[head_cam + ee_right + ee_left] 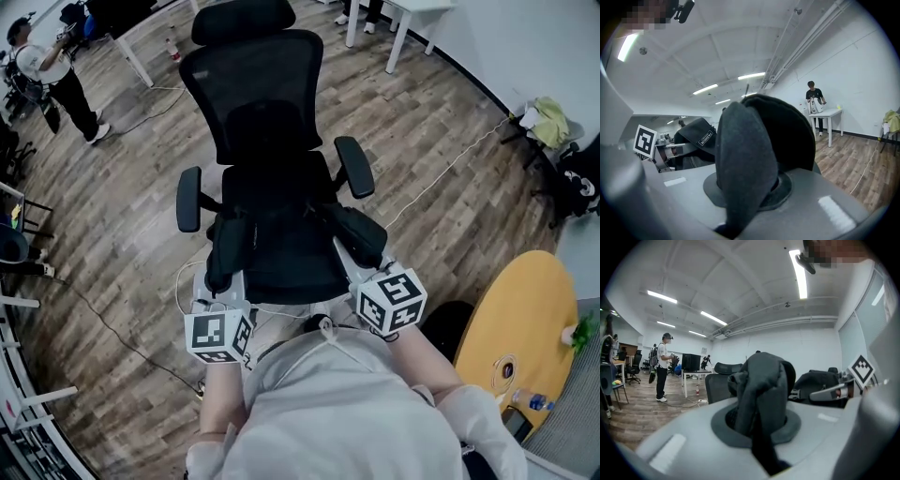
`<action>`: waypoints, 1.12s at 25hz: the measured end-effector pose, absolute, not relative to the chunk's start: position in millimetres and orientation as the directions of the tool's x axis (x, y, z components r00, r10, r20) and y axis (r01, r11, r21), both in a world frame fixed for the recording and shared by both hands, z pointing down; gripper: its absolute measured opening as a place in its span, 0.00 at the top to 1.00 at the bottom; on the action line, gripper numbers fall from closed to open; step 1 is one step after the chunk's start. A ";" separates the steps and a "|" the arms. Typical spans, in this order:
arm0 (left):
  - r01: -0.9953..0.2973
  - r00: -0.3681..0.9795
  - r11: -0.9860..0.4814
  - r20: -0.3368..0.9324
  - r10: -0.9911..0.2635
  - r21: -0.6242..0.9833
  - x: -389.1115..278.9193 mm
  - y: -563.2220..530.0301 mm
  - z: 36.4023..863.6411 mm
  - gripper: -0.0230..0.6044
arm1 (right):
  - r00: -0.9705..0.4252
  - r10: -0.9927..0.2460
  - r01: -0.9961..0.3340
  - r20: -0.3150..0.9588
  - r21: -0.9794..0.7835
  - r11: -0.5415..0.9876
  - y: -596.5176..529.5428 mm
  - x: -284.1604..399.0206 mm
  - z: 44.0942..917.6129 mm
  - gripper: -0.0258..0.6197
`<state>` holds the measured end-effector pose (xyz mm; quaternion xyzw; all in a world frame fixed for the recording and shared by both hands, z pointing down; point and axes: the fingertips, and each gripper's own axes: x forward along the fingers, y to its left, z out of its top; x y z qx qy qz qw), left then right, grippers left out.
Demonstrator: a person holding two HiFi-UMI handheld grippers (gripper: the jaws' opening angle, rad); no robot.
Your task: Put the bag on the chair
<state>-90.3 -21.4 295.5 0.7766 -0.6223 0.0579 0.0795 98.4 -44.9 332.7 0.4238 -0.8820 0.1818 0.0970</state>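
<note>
A black office chair (261, 84) with a mesh back stands right in front of me in the head view. A black bag (281, 211) lies over its seat between the two armrests. My left gripper (223, 267) is shut on a dark strap at the bag's left side. My right gripper (363, 246) is shut on the bag's right side. In the left gripper view a bunched grey-black fold of the bag (761, 390) stands up between the jaws. The right gripper view shows a thick black strap of the bag (747, 159) pinched the same way. The fabric hides the fingertips.
A round yellow table (525, 319) with a bottle on it stands at my right. White tables (405, 17) stand beyond the chair. A person (56, 70) is at the far left on the wooden floor. A thin white cable (441, 178) runs across the floor right of the chair.
</note>
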 end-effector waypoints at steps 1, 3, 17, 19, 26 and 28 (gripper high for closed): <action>-0.977 0.214 -0.207 0.193 -0.958 0.052 -85.6 -32.4 298.5 0.91 | -0.626 -0.707 -0.780 0.329 -0.239 0.579 -56.5 103.3 334.4 0.92; -0.978 0.208 -0.202 0.203 -0.957 0.050 -79.0 -54.1 304.3 0.91 | -0.632 -0.698 -0.775 0.338 -0.243 0.584 -77.8 110.8 338.3 0.92; -0.976 0.216 -0.194 0.298 -0.930 0.101 -118.9 -185.5 353.7 0.91 | -0.610 -0.666 -0.790 0.428 -0.273 0.548 -204.9 73.0 378.4 0.92; -0.973 0.230 -0.205 0.309 -0.923 0.111 -128.1 -210.0 360.8 0.91 | -0.601 -0.669 -0.798 0.438 -0.274 0.537 -227.3 63.9 383.6 0.92; -0.961 0.275 -0.240 0.360 -0.892 0.139 -162.6 -288.9 394.7 0.91 | -0.546 -0.681 -0.837 0.488 -0.277 0.473 -296.6 32.2 414.7 0.92; -0.958 0.286 -0.246 0.377 -0.881 0.150 -172.8 -308.4 408.2 0.91 | -0.535 -0.681 -0.844 0.500 -0.273 0.462 -314.2 22.8 426.7 0.92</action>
